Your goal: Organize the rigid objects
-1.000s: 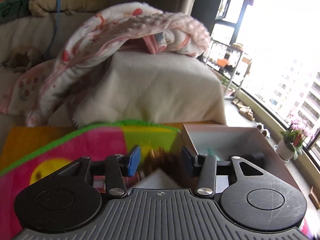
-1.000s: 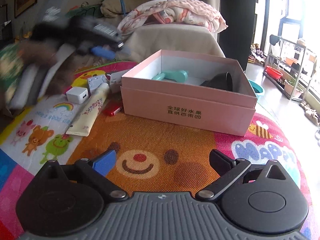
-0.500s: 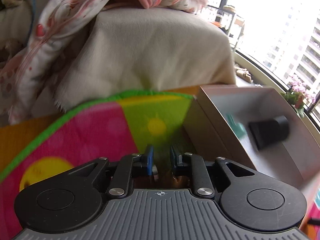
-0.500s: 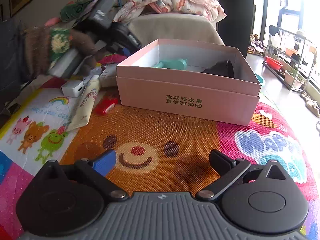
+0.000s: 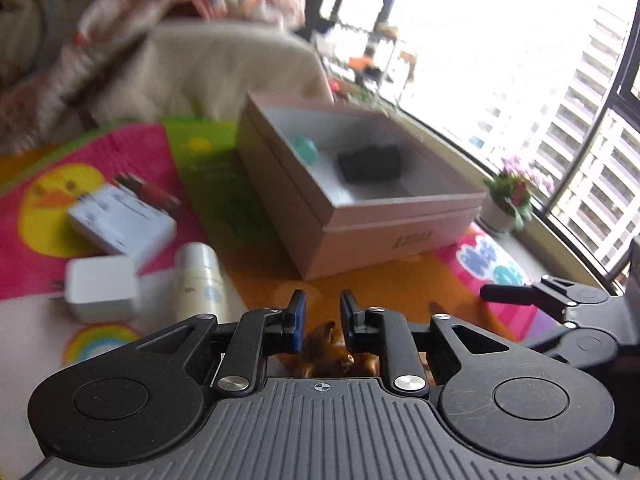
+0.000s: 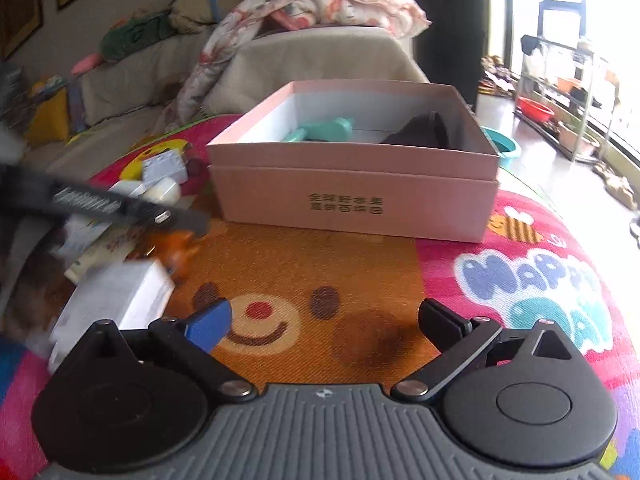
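Observation:
My left gripper (image 5: 322, 316) is shut on a small brown-orange figurine (image 5: 328, 350) and holds it above the play mat, left of the pink box (image 5: 360, 216). The same gripper and figurine (image 6: 176, 248) show blurred at the left of the right wrist view. The box (image 6: 352, 196) holds a teal item (image 6: 320, 130) and a black item (image 6: 424, 132). My right gripper (image 6: 324, 320) is open and empty, low over the mat in front of the box.
A white charger (image 5: 100, 288), a cream tube (image 5: 200, 280), a white box (image 5: 120, 220) and a red item (image 5: 148, 190) lie on the mat left of the pink box. A sofa with blankets (image 6: 320, 12) stands behind. A potted plant (image 5: 516, 196) is by the window.
My left gripper has shut on the figurine and lifted back and right with it, toward the box front. My right gripper has stayed open and moved slightly closer to the box.

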Demonstrator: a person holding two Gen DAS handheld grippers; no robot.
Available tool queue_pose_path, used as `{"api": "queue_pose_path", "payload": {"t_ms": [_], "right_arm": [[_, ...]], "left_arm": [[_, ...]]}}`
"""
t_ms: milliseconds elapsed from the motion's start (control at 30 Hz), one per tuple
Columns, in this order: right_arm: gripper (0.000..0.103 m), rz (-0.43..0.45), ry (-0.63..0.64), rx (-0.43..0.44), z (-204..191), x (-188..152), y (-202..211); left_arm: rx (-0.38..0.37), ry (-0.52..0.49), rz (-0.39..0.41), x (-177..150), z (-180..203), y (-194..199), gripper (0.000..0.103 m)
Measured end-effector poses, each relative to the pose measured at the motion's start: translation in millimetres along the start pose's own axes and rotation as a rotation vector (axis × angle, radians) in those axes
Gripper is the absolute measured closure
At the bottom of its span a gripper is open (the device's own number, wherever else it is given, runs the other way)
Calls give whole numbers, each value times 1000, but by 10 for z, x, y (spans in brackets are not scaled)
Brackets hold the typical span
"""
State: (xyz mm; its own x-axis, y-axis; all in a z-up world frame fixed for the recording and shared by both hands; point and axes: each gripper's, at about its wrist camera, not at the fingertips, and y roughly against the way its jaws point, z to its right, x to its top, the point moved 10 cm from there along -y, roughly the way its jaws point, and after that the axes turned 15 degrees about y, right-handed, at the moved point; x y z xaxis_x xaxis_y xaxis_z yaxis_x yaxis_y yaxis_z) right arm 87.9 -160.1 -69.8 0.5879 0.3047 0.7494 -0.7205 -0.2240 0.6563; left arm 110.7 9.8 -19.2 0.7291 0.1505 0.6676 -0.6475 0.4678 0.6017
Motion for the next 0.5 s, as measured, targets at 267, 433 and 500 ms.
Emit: {"api": "queue_pose_path", "payload": {"t_ms": [267, 433, 500], "right_arm": [[3, 25, 40, 22, -50, 36, 104], [3, 81, 205, 253, -590, 65, 561], [3, 74, 286, 310, -822, 7, 669]], "left_arm": [[243, 142, 145, 76, -517, 384, 79], [256, 114, 156, 84, -468, 252, 79], [248, 99, 160, 69, -404, 222, 79]]}}
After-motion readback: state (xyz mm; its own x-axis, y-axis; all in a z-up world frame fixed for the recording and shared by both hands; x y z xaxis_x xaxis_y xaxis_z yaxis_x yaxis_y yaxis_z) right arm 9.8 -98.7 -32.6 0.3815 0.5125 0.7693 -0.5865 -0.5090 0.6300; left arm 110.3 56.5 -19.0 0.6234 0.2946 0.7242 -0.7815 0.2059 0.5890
